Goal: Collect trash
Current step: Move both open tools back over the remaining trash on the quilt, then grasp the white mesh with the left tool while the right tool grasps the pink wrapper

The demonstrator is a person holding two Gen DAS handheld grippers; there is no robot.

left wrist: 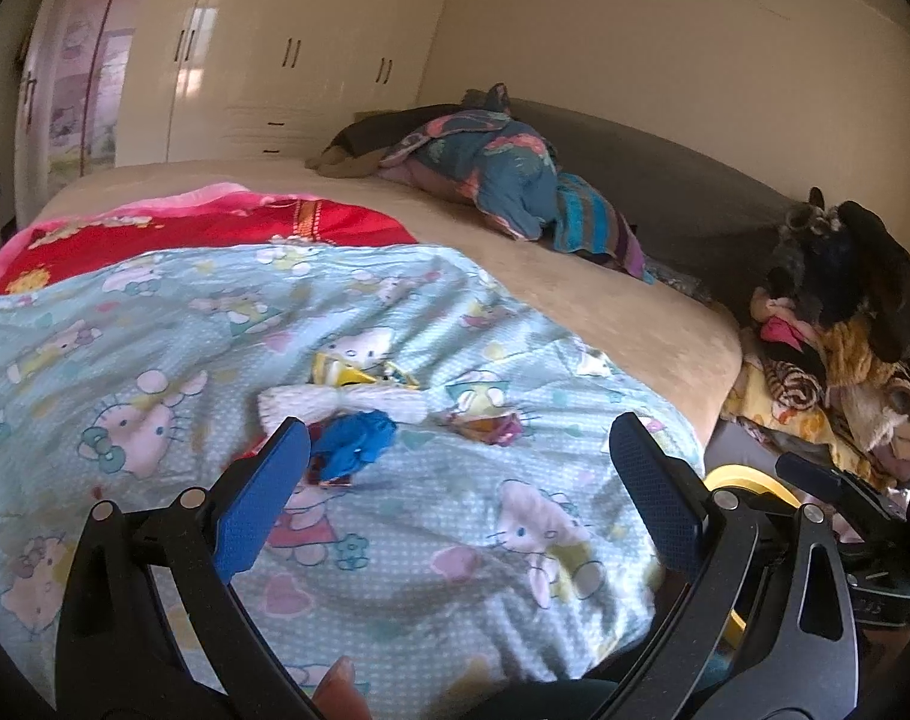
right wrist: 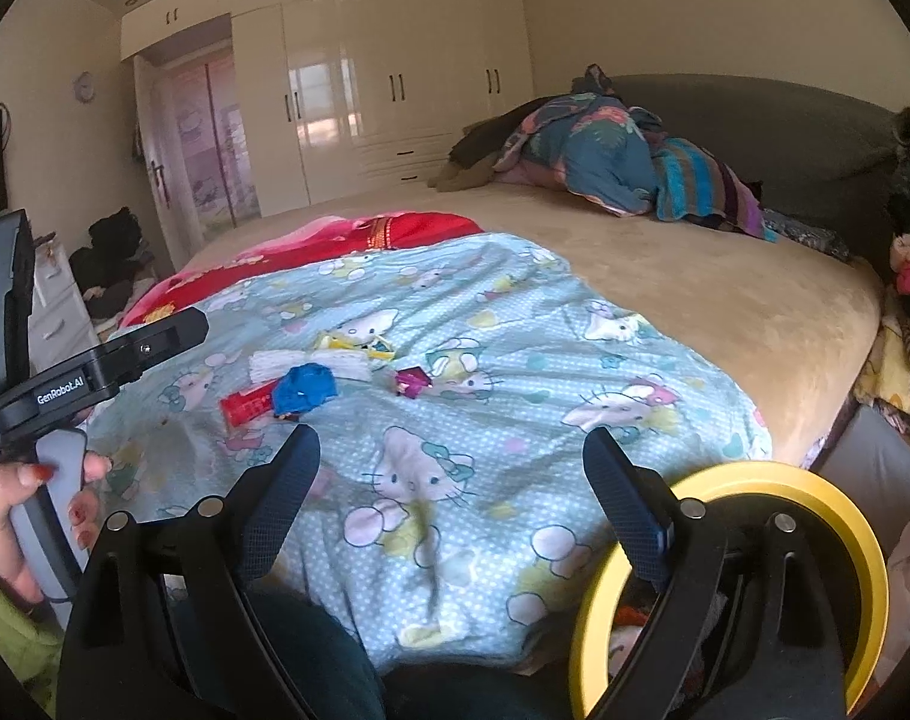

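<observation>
Clearly little is collected yet: the trash (right wrist: 329,378), a blue crumpled wad, a red wrapper, white paper and foil packets, lies mid-bed on the light-blue quilt (right wrist: 484,420), toward its left edge. Both the left claw (left wrist: 455,492) and right claw (right wrist: 452,501) gape, released and empty, short of it. The yellow-rimmed bin (right wrist: 814,492) sits off the bed's right corner, its contents mostly hidden.

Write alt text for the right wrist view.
An open, empty right hand-held gripper points at a light-blue cartoon-cat quilt on a bed, where a crumpled blue wrapper, a red packet and other small litter lie. A round yellow-rimmed bin sits lower right.
</observation>
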